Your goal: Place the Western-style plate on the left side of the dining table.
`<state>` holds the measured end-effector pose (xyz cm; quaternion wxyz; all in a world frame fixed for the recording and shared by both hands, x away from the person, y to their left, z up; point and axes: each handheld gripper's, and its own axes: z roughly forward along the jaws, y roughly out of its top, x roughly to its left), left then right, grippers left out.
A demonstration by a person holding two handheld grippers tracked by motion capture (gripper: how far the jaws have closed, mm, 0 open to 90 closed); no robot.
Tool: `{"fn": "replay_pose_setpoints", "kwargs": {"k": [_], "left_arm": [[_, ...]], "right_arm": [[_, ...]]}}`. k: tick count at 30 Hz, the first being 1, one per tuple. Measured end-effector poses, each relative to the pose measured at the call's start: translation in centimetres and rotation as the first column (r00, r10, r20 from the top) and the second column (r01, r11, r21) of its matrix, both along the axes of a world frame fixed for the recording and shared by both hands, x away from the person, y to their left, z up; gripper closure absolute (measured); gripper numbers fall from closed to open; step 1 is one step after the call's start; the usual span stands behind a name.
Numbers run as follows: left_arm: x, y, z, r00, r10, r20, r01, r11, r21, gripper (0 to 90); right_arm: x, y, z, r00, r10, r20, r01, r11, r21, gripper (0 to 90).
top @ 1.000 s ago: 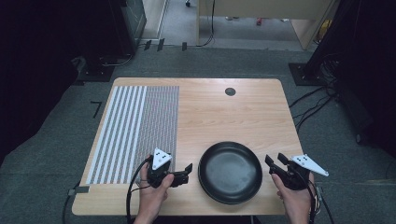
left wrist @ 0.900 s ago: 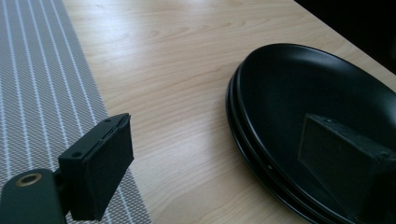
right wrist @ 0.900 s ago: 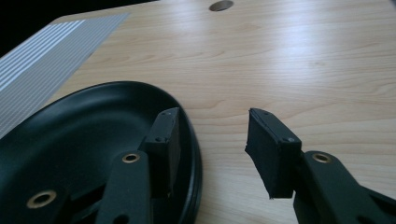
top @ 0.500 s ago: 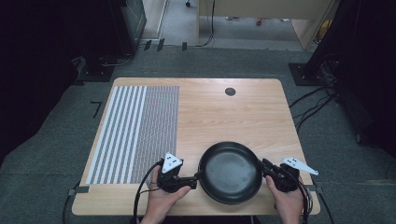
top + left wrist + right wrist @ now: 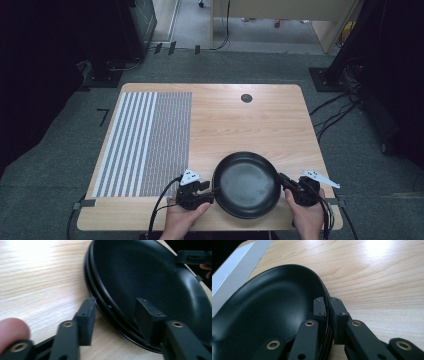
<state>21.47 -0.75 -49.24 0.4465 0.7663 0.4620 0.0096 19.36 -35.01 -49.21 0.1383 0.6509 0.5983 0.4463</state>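
Resting on the pale wooden table [image 5: 240, 125], the round black plate [image 5: 246, 184] is pinched at its rim by the right gripper [image 5: 329, 315], while the left gripper [image 5: 117, 315] straddles the opposite rim, jaws wide.

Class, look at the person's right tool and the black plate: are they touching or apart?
Touching. In the right gripper view the right tool has its two jaws closed over the black plate's rim, one inside, one outside.

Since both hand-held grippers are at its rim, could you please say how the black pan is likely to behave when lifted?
The black pan looks rigid, so it probably won't flex. Its smooth, glossy rim may slip in a thin edge pinch. The right hand-held gripper is shut on the rim while the left hand-held gripper straddles it open, so lifting now would likely tilt it.
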Motion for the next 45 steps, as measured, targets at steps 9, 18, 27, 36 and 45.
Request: {"fn": "replay_pose_setpoints", "kwargs": {"k": [9, 18, 27, 36, 45], "left_arm": [[-0.1, 0.0, 0.1, 0.9999, -0.01, -0.005, 0.01, 0.9999, -0.004, 58.5], [0.0, 0.3, 0.2, 0.9996, -0.025, -0.013, 0.025, 0.9996, -0.009, 60.5], [0.2, 1.4, 1.0, 0.9998, -0.007, -0.016, 0.007, 0.9999, -0.012, 62.1], [0.3, 2.2, 1.6, 0.9996, -0.02, -0.02, 0.019, 0.9997, -0.012, 62.7], [0.4, 2.5, 1.4, 0.9995, -0.015, -0.028, 0.013, 0.9991, -0.04, 63.5]], "right_arm": [[0.0, 0.0, -0.2, 0.9999, 0.01, 0.003, -0.01, 0.9994, 0.034, 85.7], [0.1, -0.1, -0.4, 0.9998, 0.019, 0.001, -0.019, 0.9978, 0.064, 86.0], [0.2, 0.4, -0.8, 0.9991, 0.041, -0.01, -0.039, 0.9923, 0.117, 86.0], [0.2, 1.0, -1.0, 0.9982, 0.059, -0.01, -0.057, 0.9899, 0.13, 85.7], [0.3, 1.0, -1.2, 0.9981, 0.06, -0.013, -0.057, 0.9871, 0.15, 84.5]]}}
